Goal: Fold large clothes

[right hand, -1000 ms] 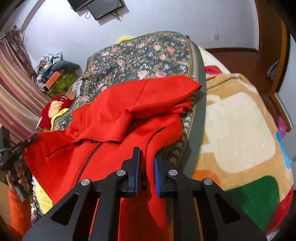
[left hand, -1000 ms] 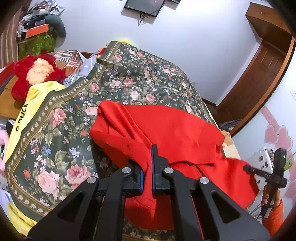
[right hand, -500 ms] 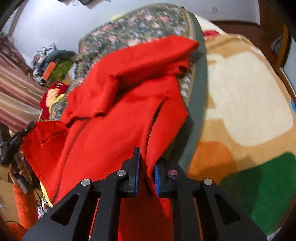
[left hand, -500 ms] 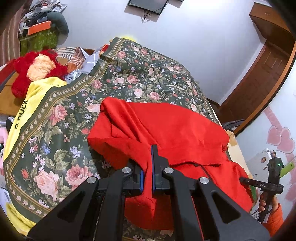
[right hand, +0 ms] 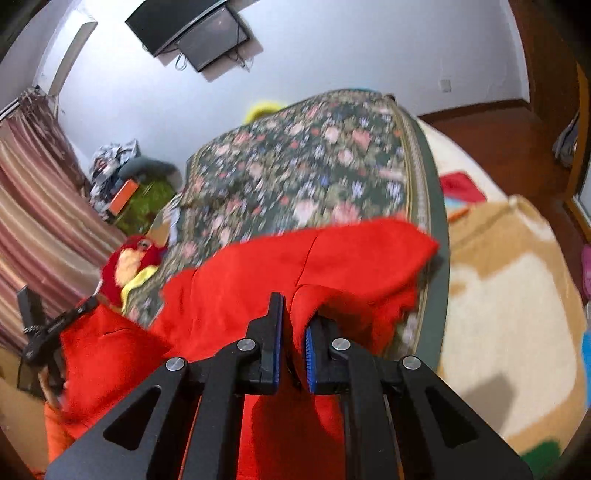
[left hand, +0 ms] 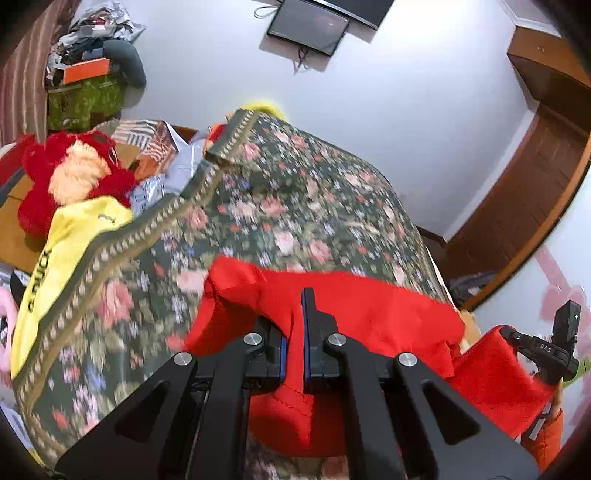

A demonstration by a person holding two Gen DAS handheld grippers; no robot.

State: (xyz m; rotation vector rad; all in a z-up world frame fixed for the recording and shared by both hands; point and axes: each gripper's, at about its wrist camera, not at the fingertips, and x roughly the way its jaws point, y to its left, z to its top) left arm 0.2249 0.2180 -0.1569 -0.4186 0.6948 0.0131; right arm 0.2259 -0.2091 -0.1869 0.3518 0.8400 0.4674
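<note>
On the bed: your garment (left hand: pixel 373 314) lies bunched on the near part of the floral cover (left hand: pixel 295 206), its near edge raised off the cover.
Garment: red, large, with folds running across it; a seam shows in the right wrist view (right hand: pixel 310 254).
Left gripper (left hand: pixel 293 332): your jaws are clamped on a ridge of red cloth that stands up between the 2 pads.
Right gripper (right hand: pixel 293 336): your jaws are pinched on another fold of the same garment, cloth bulging over the right finger.
Cover: dark green with pink roses, blurred in both views.
Left of the cover: a red plush toy (left hand: pixel 70 177) and yellow cloth (left hand: pixel 74 236).
Right of the cover: a beige blanket (right hand: pixel 517 280).
Beyond the cover: a white wall with a dark screen (left hand: pixel 314 26).
</note>
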